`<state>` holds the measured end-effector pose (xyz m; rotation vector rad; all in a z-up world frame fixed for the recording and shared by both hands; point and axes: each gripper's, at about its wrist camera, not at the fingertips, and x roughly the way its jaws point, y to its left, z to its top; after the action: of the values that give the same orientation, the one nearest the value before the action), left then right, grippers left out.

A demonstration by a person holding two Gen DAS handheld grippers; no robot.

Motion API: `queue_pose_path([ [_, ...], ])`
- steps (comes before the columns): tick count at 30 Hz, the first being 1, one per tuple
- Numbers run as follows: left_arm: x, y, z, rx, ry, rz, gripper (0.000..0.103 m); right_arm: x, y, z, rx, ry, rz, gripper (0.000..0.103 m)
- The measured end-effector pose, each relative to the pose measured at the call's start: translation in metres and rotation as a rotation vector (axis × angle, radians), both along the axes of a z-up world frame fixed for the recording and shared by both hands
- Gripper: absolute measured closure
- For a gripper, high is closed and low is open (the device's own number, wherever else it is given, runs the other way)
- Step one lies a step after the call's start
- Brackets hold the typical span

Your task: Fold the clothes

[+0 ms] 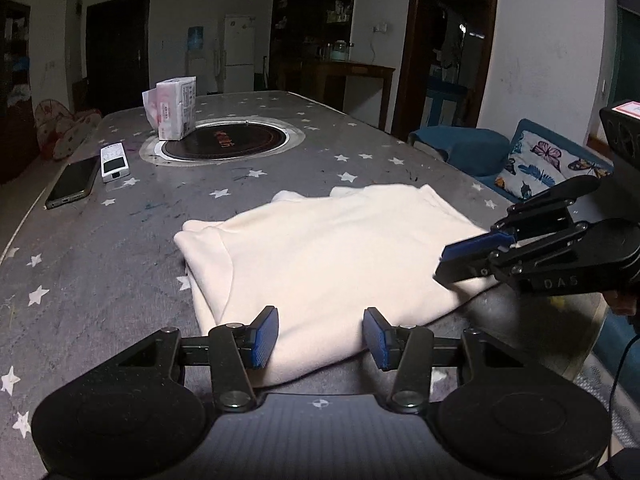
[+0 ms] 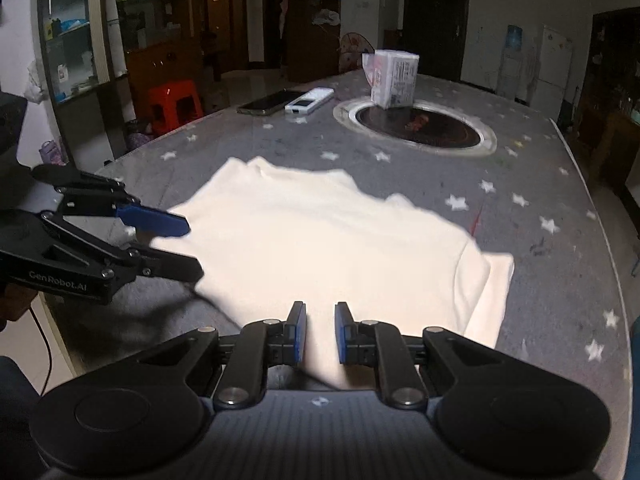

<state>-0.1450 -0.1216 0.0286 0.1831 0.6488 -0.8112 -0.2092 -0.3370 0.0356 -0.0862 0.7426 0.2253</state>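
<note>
Across the middle of both frames lies your cream garment (image 1: 320,256), folded, soft and light on the starred table (image 1: 100,264). Your left gripper (image 1: 320,338) and right gripper (image 2: 320,332) gape, holding nothing; pinch doubled edges, since single layers will likely slip.

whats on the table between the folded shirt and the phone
Only bare star-print tablecloth: nothing sits between the cream shirt and the phone. The left wrist view shows it best.
</note>
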Motion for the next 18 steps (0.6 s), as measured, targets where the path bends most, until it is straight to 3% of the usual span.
queue_pose_path([
  [4,0.010,-0.001,0.002,0.000,0.004,0.021,0.051,0.017,-0.009,0.005,0.020,-0.017,-0.036,0.089],
  [9,0.022,0.003,-0.002,-0.003,0.050,0.033,0.051,0.033,-0.023,-0.012,0.068,0.036,-0.078,0.089],
  [18,0.041,-0.013,0.005,-0.010,0.034,0.034,0.050,0.066,-0.041,0.001,0.059,-0.004,-0.130,0.089],
])
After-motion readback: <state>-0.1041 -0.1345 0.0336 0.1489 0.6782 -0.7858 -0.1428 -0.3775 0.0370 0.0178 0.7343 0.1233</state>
